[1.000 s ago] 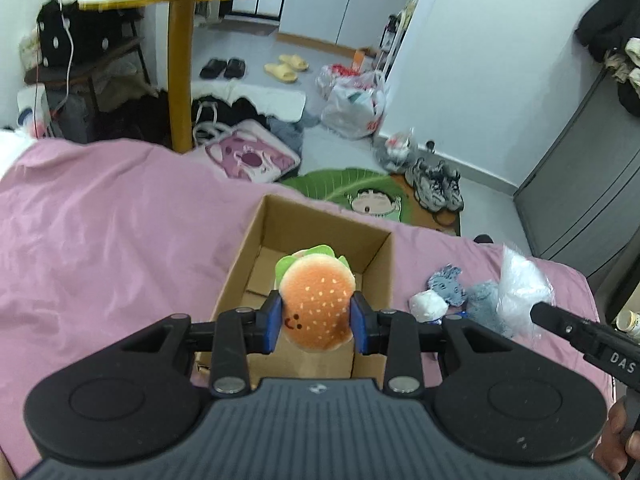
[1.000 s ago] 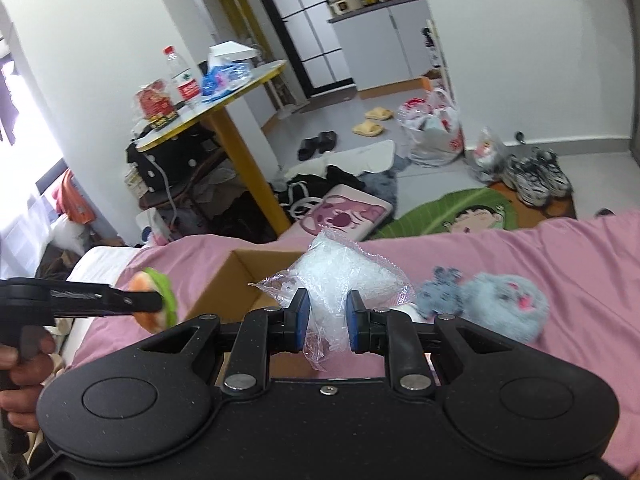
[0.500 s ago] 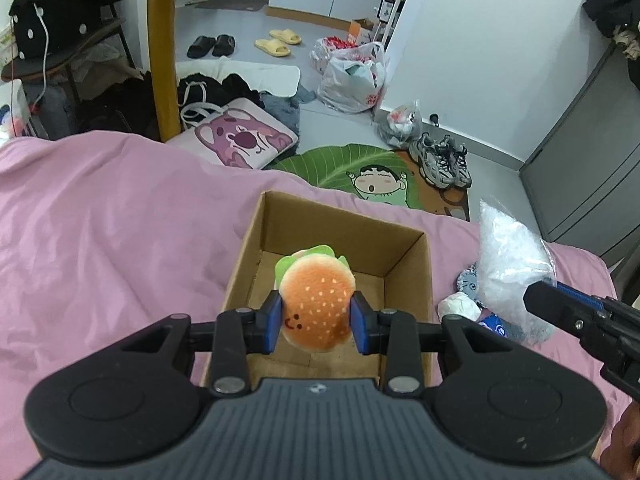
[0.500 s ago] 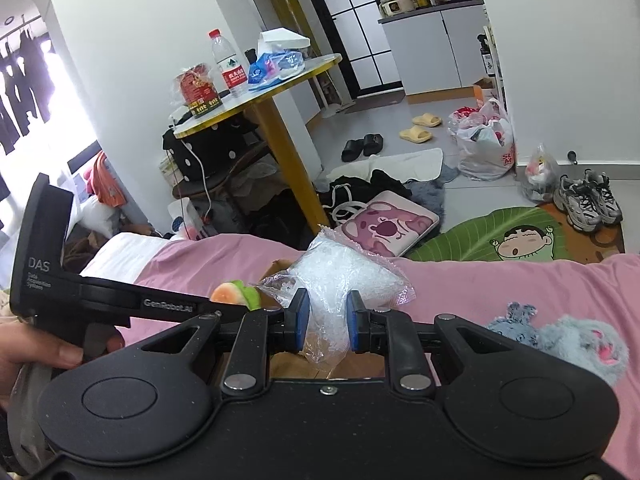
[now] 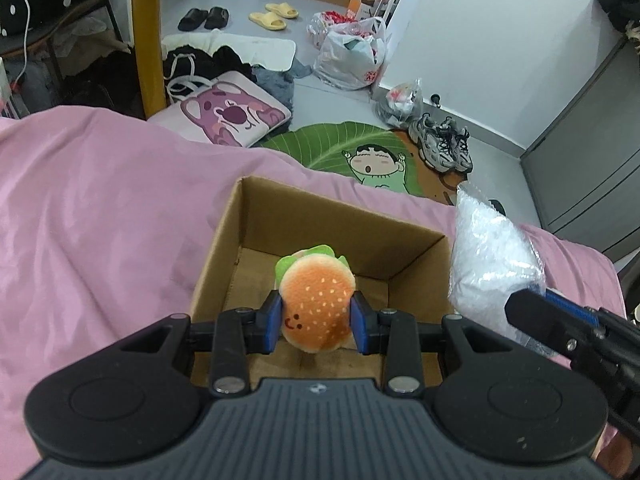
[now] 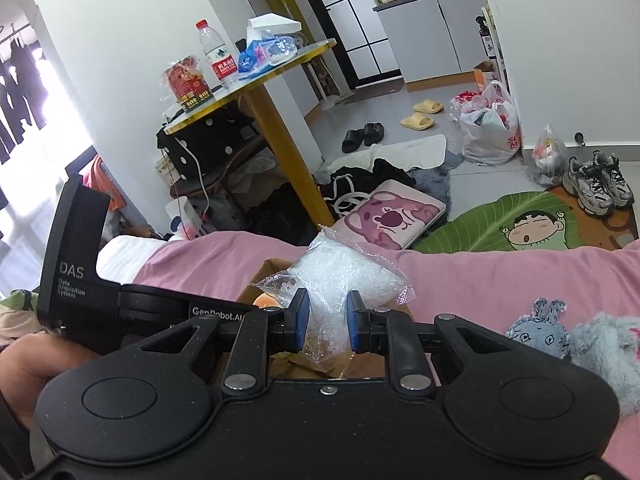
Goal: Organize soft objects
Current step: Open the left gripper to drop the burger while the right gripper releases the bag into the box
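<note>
Left wrist, box (image 5: pixel 256 236) nearer, bag (image 5: pixel 492 256) closer

White walls (image 6: pixel 132 20), grey floor (image 5: pixel 240 36), yellow-legged table (image 6: pixel 280 148), bright window (image 6: pixel 28 92)

The right gripper (image 6: pixel 327 322) has its jaws clamped on a clear plastic bag (image 6: pixel 332 276) above the cardboard box (image 6: pixel 269 270).

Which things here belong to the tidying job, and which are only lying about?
Job: orange burger plush in left gripper; clear plastic bag of white filling in right gripper; brown cardboard box; blue-grey plush toys.

Lying about: grey sneakers, yellow slippers, green cartoon mat.
</note>
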Motion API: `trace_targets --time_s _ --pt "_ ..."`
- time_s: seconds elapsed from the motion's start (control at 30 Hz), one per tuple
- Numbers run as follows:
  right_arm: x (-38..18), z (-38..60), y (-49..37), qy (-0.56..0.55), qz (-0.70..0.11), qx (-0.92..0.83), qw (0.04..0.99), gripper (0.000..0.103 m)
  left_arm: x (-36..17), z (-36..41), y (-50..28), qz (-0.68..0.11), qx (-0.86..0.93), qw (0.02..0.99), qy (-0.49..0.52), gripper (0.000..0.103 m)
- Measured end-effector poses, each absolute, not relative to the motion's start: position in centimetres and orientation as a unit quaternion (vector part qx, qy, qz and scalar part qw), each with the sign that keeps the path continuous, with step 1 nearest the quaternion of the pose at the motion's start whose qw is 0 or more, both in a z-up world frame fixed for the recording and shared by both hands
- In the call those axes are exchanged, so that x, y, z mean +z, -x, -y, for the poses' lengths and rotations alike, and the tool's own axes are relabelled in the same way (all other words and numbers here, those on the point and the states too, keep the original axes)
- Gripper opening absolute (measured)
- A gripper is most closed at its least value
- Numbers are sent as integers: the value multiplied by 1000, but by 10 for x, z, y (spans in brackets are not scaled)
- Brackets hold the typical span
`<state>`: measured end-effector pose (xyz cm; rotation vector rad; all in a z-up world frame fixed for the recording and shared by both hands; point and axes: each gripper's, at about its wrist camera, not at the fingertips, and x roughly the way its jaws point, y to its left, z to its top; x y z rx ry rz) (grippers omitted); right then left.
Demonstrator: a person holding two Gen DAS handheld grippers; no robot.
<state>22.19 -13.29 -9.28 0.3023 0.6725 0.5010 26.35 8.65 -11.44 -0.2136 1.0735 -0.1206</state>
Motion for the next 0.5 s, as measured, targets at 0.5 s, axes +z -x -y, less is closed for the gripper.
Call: trace_targets --time_s 0.5 --pt "-102 106 -238 -132 -345 243 897 20 -105 -105 -265 -498 -46 858 115 53"
